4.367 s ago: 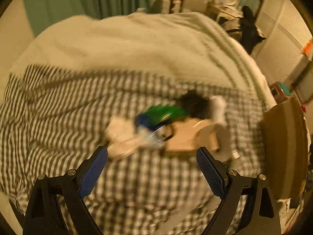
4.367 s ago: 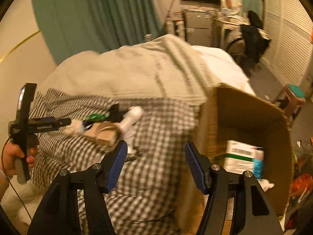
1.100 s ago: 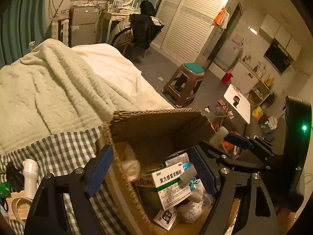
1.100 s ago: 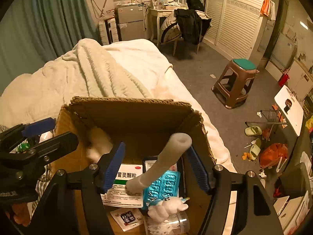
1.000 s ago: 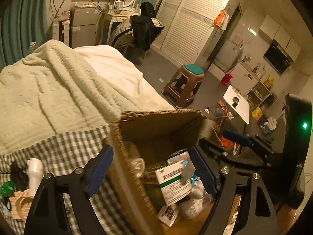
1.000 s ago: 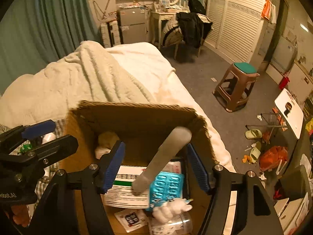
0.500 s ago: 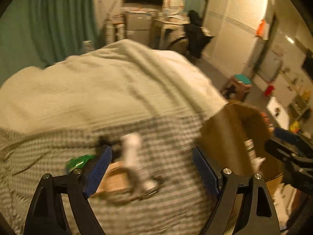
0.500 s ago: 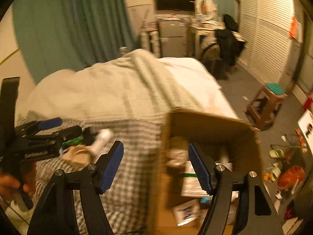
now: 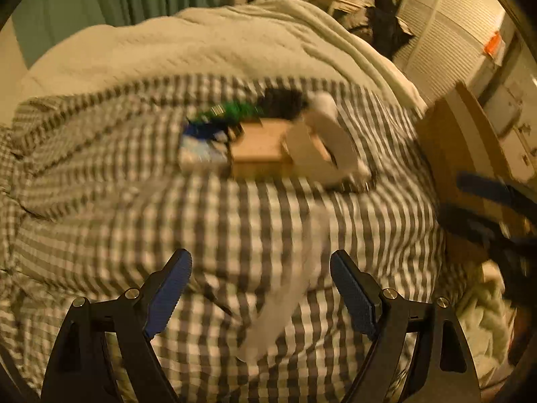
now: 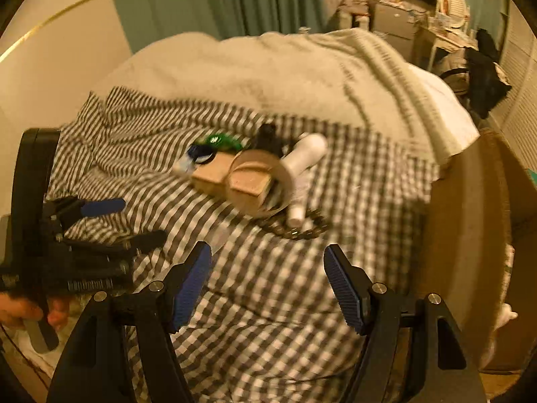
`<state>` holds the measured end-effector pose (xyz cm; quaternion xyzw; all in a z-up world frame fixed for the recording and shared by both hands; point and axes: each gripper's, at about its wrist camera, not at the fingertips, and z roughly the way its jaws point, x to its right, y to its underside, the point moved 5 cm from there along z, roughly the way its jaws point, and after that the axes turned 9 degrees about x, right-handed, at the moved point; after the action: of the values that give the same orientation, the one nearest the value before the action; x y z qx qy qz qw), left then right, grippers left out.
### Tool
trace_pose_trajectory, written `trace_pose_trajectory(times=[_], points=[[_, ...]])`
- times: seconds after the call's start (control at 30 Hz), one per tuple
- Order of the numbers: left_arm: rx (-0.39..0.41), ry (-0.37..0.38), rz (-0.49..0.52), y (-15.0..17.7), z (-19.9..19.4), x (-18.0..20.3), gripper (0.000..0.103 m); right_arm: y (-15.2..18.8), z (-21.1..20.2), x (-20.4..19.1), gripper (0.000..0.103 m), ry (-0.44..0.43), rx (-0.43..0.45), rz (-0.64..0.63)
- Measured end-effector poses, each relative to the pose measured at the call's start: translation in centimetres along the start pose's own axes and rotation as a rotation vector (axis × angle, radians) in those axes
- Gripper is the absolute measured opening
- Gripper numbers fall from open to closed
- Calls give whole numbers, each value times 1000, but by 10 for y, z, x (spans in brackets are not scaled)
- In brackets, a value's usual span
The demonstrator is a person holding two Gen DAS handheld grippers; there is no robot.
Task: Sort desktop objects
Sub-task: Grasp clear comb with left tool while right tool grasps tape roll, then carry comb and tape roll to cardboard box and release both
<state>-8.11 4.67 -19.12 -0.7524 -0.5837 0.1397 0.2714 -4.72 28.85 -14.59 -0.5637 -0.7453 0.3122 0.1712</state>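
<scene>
**Both grippers empty above the checked bedspread, objects heaped ahead**

Seen from the left wrist: left gripper (image 9: 261, 288) at 6 o'clock, blue-padded fingers (image 9: 169, 288) spread wide with nothing between them, only the checked bedspread (image 9: 100, 201) beneath. Heavy motion blur throughout. Toward 12 o'clock, a small heap on the bed: a blue-and-white packet (image 9: 201, 147) at its 9 o'clock end, a green item (image 9: 236, 109) behind it, a tan box (image 9: 260, 151) in the middle, a dark object (image 9: 282, 102) behind the box. At the heap's 3 o'clock end, a cardboard tape roll (image 9: 319, 154) leaning against the box, and a white bottle (image 9: 332, 124) crossing the roll. Beyond the heap, a cream blanket (image 9: 201, 40). At 3 o'clock, the side of a cardboard carton (image 9: 463, 141) just beside the bed, with the right gripper (image 9: 493, 201) blurred in front of it.

Seen from the right wrist: at 9 o'clock, the left gripper (image 10: 100, 221) held in a hand (image 10: 20, 309), fingers apart and pointing toward the heap. At 6 o'clock, right gripper (image 10: 266, 282), fingers (image 10: 193, 278) likewise parted and empty over the checked bedspread (image 10: 268, 302). Same heap near centre: green item (image 10: 218, 141), tan box (image 10: 214, 171), cardboard tape roll (image 10: 260, 184) tilted over the box end, dark object (image 10: 268, 137) behind, white bottle (image 10: 303, 164) lying slanted just beside the roll. Dark beaded loop (image 10: 302, 228) on the cloth at the bottle's near end. Cream blanket (image 10: 268, 67) beyond. Cardboard carton (image 10: 470, 218) at 3 o'clock, contents not readable here.
</scene>
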Motion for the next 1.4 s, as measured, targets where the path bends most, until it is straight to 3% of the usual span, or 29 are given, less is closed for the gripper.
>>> trace_pose_trajectory(times=[0.23, 0.27, 0.4, 0.47, 0.53, 0.67, 0.87, 0.9, 0.93, 1.03, 1.1, 1.23, 1.4], points=[[-91, 94, 49, 27, 35, 19, 84, -7, 40, 8, 69, 2, -49, 36], [-101, 100, 67, 29, 41, 22, 78, -10, 47, 11, 69, -4, -50, 49], [-118, 53, 176, 37, 57, 26, 35, -26, 70, 12, 85, -70, -44, 78], [-109, 72, 157, 36, 56, 21, 28, -31, 78, 6, 89, -114, -40, 78], [-105, 101, 88, 33, 50, 10, 27, -38, 91, 0, 92, -138, -34, 63], [-66, 56, 15, 24, 35, -14, 26, -42, 124, -9, 94, -157, -64, 36], [-70, 30, -143, 0, 37, -52, 26, -35, 157, -19, 95, -109, -114, -31], [-69, 27, -151, -3, 38, -50, 26, -33, 158, -20, 91, -103, -118, -40], [-65, 18, -145, -6, 37, -47, 26, -31, 156, -20, 75, -103, -116, -41], [-39, 7, -99, -11, 30, -35, 26, -31, 145, -21, 40, -114, -108, -47], [-30, 17, -97, -15, 27, -27, 26, -32, 134, -19, 28, -96, -94, -80], [-8, 21, -77, -22, 18, -24, 26, -31, 111, -2, 26, -75, -79, -51], [4, 34, -69, -24, 10, -10, 26, -13, 92, 38, 26, 30, -109, 0]])
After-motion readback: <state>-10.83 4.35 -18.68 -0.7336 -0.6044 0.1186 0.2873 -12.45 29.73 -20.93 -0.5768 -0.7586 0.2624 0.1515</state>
